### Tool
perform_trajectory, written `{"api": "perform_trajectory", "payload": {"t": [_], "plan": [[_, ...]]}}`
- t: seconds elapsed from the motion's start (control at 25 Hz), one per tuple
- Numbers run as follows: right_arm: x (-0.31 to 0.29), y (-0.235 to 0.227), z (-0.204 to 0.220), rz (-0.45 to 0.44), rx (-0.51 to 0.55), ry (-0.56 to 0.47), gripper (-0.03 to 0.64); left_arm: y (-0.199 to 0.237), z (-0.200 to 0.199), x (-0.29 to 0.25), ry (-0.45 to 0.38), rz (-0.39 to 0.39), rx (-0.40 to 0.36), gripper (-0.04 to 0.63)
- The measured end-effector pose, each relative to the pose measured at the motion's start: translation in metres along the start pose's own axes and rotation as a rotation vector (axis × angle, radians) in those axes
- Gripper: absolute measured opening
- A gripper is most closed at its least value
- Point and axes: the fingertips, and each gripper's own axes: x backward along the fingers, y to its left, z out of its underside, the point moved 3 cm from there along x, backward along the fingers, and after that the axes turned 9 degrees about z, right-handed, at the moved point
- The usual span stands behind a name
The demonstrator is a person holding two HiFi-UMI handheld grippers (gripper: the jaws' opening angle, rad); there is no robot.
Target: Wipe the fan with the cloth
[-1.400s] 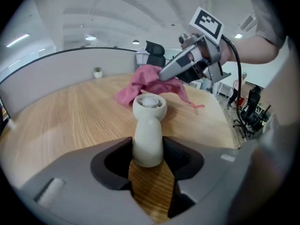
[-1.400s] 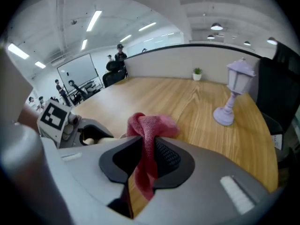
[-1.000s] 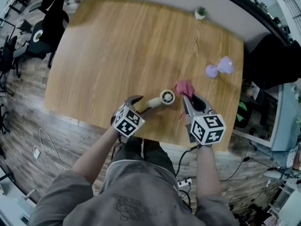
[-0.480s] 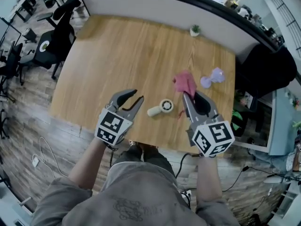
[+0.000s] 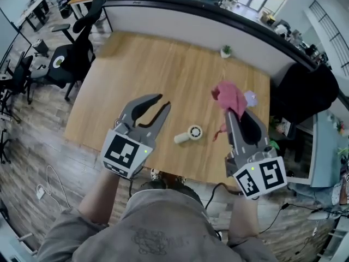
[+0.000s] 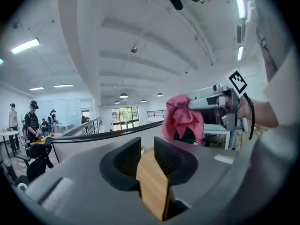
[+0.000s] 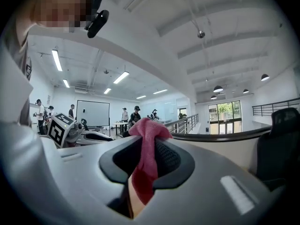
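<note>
While aloft, cloth (image 5: 227,95) in right tool (image 5: 235,117)

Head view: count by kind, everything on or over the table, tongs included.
fan: 1
cloth: 1, clamped in the right tongs
potted plant: 1
purple object: 1, partly behind the cloth
tongs: 2; left tongs closing, nothing between them
Total: 6
</note>
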Motion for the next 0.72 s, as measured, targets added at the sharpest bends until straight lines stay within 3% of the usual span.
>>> {"api": "perform_trajectory", "payload": {"t": [0.16, 0.36, 0.52, 0.72], "plan": [[0.016, 0.002, -0.020, 0.012, 0.010, -0.059, 0.079, -0.004, -0.032, 0.014, -0.068, -0.011, 0.027, 0.060], [0.036, 0.005, -0.033, 0.015, 0.026, -0.102, 0.078, -0.005, -0.046, 0.027, -0.101, -0.026, -0.011, 0.021], [0.047, 0.005, -0.023, 0.020, 0.013, -0.073, 0.078, -0.007, -0.048, 0.037, -0.119, -0.040, -0.028, 0.003], [0.057, 0.010, -0.004, 0.004, -0.038, -0.005, 0.078, -0.013, -0.031, 0.045, -0.080, -0.032, 0.021, 0.002]]}}
